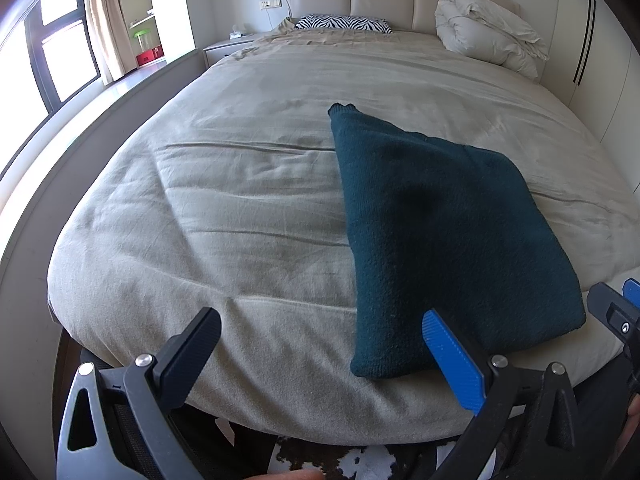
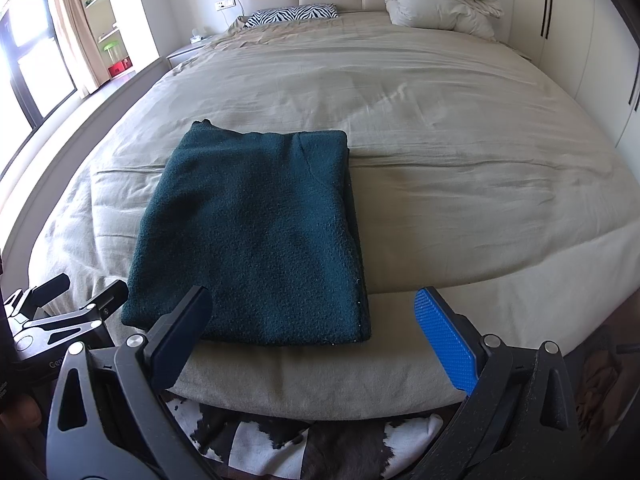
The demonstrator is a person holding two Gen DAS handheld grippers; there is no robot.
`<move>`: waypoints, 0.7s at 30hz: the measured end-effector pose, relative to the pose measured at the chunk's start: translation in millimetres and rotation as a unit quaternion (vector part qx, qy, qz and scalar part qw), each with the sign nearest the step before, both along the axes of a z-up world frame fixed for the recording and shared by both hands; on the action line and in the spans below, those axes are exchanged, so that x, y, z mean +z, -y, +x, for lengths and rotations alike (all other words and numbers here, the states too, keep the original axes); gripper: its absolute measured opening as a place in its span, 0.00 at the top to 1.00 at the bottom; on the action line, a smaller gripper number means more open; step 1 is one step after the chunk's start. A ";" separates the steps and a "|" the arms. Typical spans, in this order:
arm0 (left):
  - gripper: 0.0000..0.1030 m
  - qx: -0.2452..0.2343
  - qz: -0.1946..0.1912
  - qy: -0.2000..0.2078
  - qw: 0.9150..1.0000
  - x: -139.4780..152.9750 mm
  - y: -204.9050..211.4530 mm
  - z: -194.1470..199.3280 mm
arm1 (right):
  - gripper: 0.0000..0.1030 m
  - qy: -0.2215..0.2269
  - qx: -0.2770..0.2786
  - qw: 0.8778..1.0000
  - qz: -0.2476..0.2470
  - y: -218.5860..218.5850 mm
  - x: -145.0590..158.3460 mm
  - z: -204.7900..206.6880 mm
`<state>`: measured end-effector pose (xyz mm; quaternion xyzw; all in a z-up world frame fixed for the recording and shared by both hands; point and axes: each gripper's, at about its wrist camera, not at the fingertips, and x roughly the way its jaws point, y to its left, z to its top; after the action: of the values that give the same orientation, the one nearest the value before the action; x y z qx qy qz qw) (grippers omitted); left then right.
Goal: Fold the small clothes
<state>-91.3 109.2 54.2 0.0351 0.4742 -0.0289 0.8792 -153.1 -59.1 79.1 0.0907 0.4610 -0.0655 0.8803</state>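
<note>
At the near edge of the bed (image 2: 440, 160): lying folded into a neat rectangle, dark green garment (image 2: 256, 240), apparently finished. Hovering beside it, left tool (image 1: 320, 360) and right tool (image 2: 320, 344), both gaping wide, gripping nothing.

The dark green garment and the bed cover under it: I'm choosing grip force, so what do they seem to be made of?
The dark green garment looks like thick fleece or a dense knit, matte: a nubbly, pilled surface and plump, rounded folded edges. The bed cover looks like soft brushed cotton or microfibre, matte beige, lying in shallow creases. Neither fibre can be confirmed by sight.
</note>
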 end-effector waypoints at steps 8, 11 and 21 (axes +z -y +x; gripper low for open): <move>0.00 -0.001 -0.001 -0.002 1.000 -2.5 -4.7 3.2 | 0.00 0.000 0.000 1.000 0.000 0.0 0.0 0.1; 0.00 -0.001 -0.001 -0.002 1.000 -2.4 -4.9 3.7 | 0.00 -0.001 0.000 1.000 0.001 -0.2 -0.3 -0.1; 0.00 -0.002 -0.001 -0.003 1.000 -2.6 -6.2 4.1 | 0.00 -0.002 0.000 1.000 0.001 -0.8 -2.7 -1.3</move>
<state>-87.2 115.4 51.6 0.0350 0.4769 -0.0313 0.8777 -154.4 -58.3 76.5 0.0909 0.4628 -0.0651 0.8794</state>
